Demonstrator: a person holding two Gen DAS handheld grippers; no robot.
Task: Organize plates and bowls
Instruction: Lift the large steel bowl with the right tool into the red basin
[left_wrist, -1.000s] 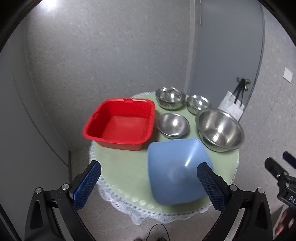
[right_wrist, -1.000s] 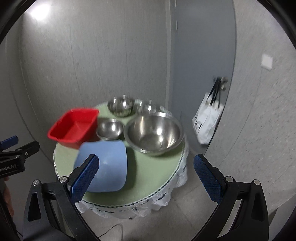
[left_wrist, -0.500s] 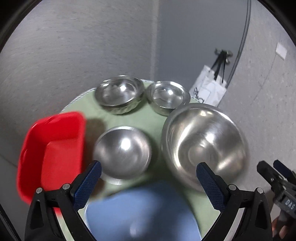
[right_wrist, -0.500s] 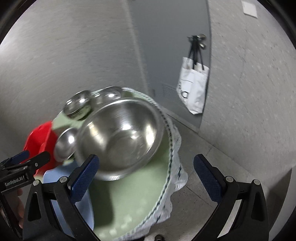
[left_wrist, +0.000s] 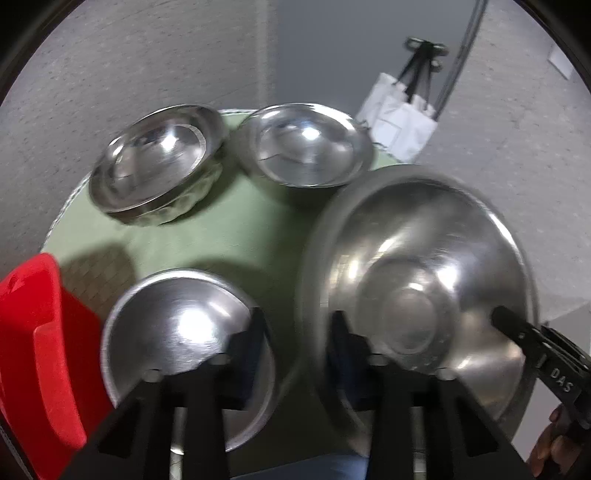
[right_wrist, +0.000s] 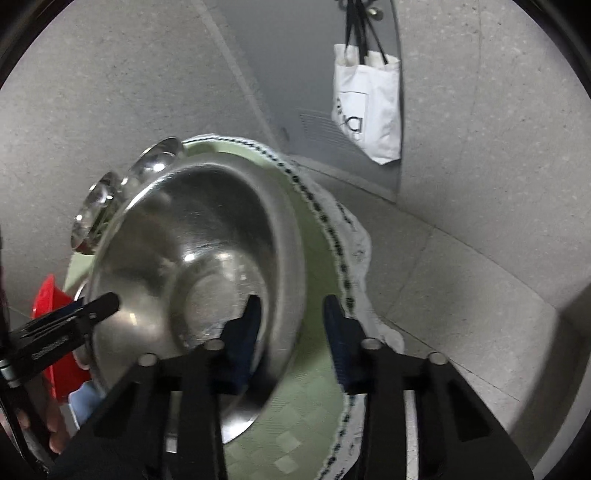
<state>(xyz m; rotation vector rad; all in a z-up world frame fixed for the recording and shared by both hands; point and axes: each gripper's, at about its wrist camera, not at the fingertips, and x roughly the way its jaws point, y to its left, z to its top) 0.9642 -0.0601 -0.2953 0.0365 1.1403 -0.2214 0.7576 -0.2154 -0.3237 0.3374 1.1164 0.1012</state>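
A large steel bowl (left_wrist: 424, 280) sits at the right of the round green table (left_wrist: 236, 240); it fills the right wrist view (right_wrist: 199, 266). A small steel bowl (left_wrist: 177, 328) lies front left. Two more steel bowls stand at the back (left_wrist: 155, 177), (left_wrist: 306, 147). My left gripper (left_wrist: 297, 343) is partly closed, one finger over the small bowl's rim, the other over the large bowl's left rim. My right gripper (right_wrist: 291, 325) is partly closed and straddles the large bowl's right rim. Whether either one grips is unclear.
A red plastic tub (left_wrist: 37, 339) stands at the left edge. A blue basin (right_wrist: 86, 402) lies at the table's front. A white tote bag (right_wrist: 365, 110) hangs on the grey door behind. The tablecloth's lace edge (right_wrist: 343, 258) hangs beside my right gripper.
Both grippers have moved in close to the table and narrowed from wide open. The left one now sits between the two front bowls; the right one has reached the large bowl's rim.
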